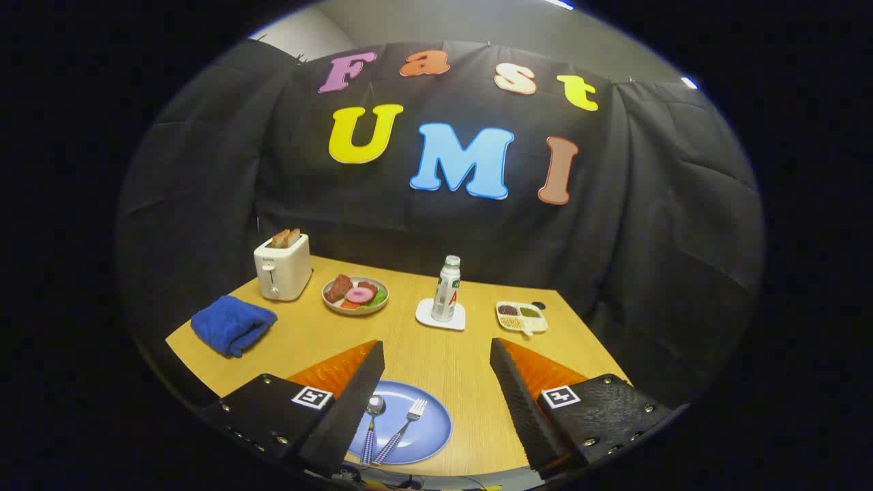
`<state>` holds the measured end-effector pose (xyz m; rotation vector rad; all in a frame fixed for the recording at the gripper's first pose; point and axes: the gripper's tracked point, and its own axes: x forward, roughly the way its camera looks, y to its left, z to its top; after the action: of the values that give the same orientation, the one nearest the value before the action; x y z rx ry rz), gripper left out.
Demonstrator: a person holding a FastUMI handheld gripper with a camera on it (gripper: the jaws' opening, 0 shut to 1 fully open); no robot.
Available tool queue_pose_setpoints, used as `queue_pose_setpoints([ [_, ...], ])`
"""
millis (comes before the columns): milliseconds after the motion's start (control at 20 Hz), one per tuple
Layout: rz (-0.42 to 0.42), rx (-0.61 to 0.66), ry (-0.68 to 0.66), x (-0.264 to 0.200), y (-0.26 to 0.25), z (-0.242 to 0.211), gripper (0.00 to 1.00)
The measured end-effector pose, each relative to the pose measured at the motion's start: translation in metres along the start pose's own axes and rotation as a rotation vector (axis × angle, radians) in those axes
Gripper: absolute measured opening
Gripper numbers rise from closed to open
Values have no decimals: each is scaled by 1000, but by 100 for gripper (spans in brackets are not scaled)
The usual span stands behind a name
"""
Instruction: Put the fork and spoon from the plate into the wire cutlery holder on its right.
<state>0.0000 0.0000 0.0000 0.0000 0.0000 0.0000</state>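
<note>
Between the two fingers, at the near edge of the wooden table (436,354), sits the blue plate (431,436) with the spoon (372,423) on the left and the fork (404,429) just right of it. Both lie heads pointing far, handles toward the near rim, close together with handles nearly meeting. Handles look patterned blue-white, heads bare metal; thin and flat on the plate, likely slippery.

Gripper (436,358) hangs above the plate, fingers spread wide, nothing held. Left finger partly covers the plate's left rim.

Step in hand, by my read: approach for the first pick, nothing moved yet. To do it well: drop down and centre over one utensil only, probably the fork since it lies more in the open; close across the handle, not the head; keep clear of the neighbour so it doesn't get dragged. Low profile means the tips need to reach plate level.

Wire holder: can't spot it from here.

Farther back, well apart from the plate: blue cloth (232,326) far left, toaster (282,267), food dish (355,295), bottle (447,289) on a coaster, small divided tray (522,317) on the right.
</note>
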Motion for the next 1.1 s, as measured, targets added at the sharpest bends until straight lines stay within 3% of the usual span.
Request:
queue_pose_setpoints([
  [700, 16, 37, 477, 30, 19, -123, 96],
  [800, 29, 43, 543, 31, 23, -139, 87],
  [1000, 40, 36, 627, 33, 29, -158, 86],
  [1100, 50, 55, 589, 36, 30, -146, 86],
])
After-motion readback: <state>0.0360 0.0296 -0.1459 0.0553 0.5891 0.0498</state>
